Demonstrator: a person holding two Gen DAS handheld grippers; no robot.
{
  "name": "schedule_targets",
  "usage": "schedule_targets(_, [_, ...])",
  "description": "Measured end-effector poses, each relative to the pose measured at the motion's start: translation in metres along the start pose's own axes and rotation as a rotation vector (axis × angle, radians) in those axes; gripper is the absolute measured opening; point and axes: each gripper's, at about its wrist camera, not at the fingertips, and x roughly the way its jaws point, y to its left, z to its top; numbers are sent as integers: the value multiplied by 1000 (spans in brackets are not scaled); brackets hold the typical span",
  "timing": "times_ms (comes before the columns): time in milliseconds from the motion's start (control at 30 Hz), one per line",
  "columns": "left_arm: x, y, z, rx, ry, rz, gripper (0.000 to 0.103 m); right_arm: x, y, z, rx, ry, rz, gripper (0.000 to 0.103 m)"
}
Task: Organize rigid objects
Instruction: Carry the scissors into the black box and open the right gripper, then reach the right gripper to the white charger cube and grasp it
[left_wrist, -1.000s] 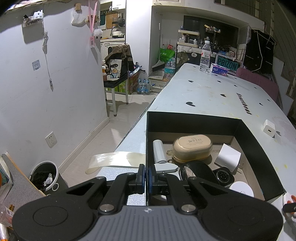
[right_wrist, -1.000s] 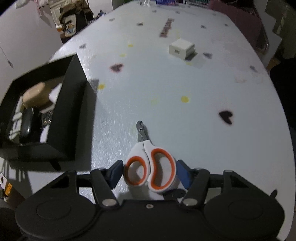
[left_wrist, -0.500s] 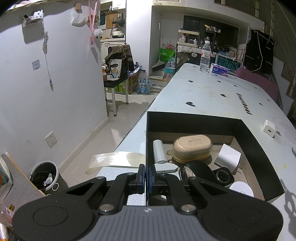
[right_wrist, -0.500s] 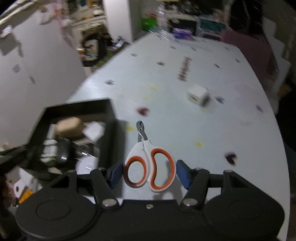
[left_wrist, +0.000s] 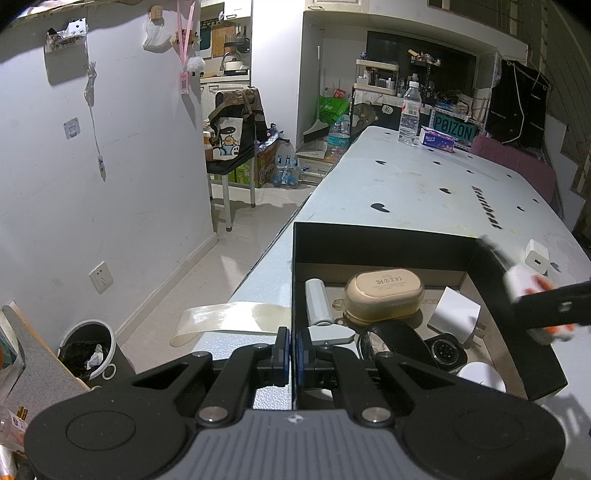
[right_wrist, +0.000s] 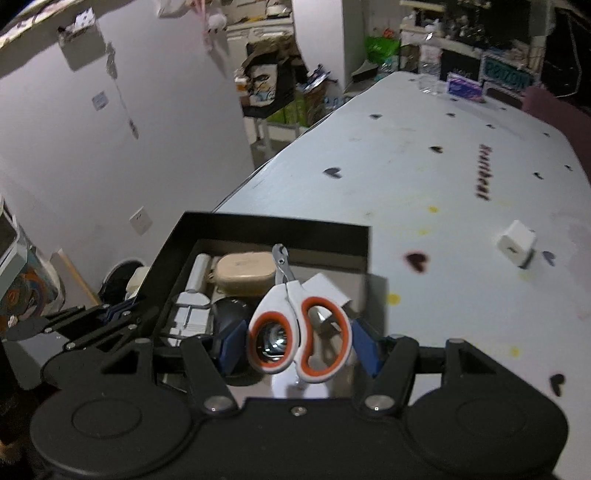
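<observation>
Clippers carried over the black box

In the left wrist view, the left gripper was clenched on the near left wall of the black box, which sat at the near end of the white table. A tan case and a white charger showed; the charger lay on the table, right of the box. In the right wrist view, the right gripper grasped the orange and white clippers by their handles, above the box.

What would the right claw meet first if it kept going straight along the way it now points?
Probably the things packed in the black box: the right claw, holding the clippers, points down into its open top, likely towards the tan case. Depth is unclear.
</observation>
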Motion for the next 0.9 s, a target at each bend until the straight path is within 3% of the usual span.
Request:
schedule_targets(133, [0,0,0,0,0,0,4,14,6,-1,-8,51,-14,64])
schedule_targets(233, [0,0,0,1,0,1,4,19,5,-3,7,87,-32,73])
schedule_targets(900, [0,0,0,0,0,1,4,7,9,-9,-14,97,-26,78])
